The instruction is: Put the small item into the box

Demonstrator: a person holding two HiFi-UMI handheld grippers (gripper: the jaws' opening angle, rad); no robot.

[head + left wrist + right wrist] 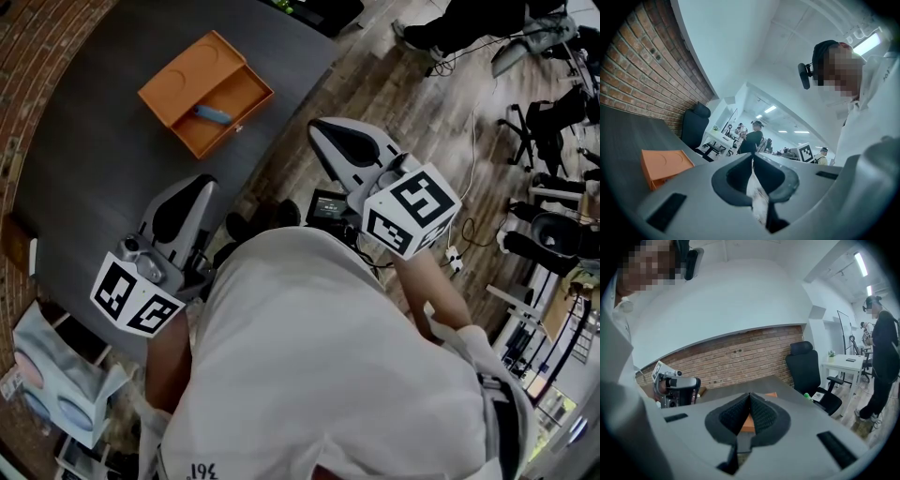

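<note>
- Small item (212, 114): a blue piece that lies inside the tray half of the orange box (246, 92), close to the wall where the lid joins. By my judgement the putting-in is done.
- The box stands on the dark bench (103, 150), its lid folded open and flat beside the tray. The tray side is near the bench edge, with the wooden floor (394, 103) beyond.
- My left tool (199, 187) and my right tool (319, 131) are both well back from the box, near my body. Each has its jaws pressed together with nothing between them.
- What could go wrong: if I poke at the lid with the tool closed, the light box may slide toward that near edge, or tip and spill the small item.
- Writing: I can read no brand or label on the box. Each tool's cube carries only black-and-white square markers. Some print at my shirt's hem is cut off and unreadable.
</note>
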